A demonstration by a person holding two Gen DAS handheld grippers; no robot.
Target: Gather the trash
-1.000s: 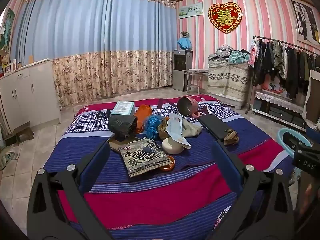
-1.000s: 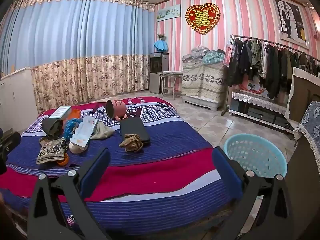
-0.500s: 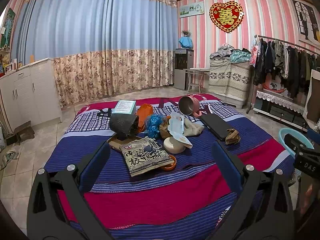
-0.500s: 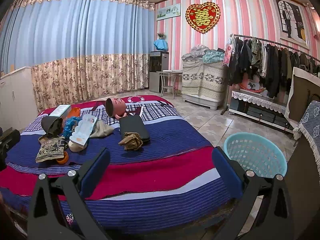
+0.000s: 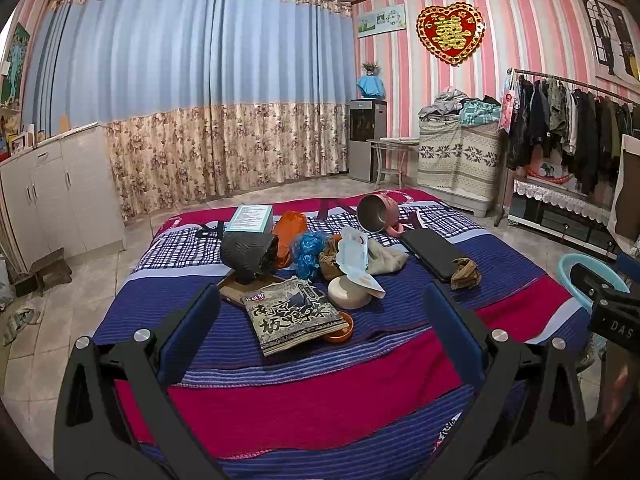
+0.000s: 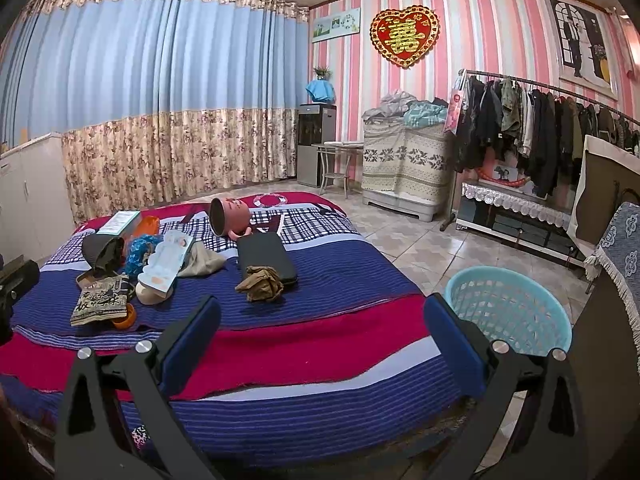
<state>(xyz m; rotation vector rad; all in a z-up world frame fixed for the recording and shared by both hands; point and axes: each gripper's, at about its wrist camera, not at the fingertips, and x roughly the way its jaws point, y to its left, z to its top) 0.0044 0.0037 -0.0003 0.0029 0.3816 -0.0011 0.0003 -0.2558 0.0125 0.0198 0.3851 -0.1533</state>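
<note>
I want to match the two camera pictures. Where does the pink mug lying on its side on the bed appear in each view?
Left wrist view: the pink mug lies right of centre, at the far end of the bed, behind the black case.
Right wrist view: the pink mug lies left of centre, again behind the black case.
Shared landmark: the red heart decoration on the striped wall.

Orange dish (image 5: 339, 331) mostly under the printed packet (image 5: 295, 315); laundry basket (image 5: 576, 276) partly behind the right claw.
</note>
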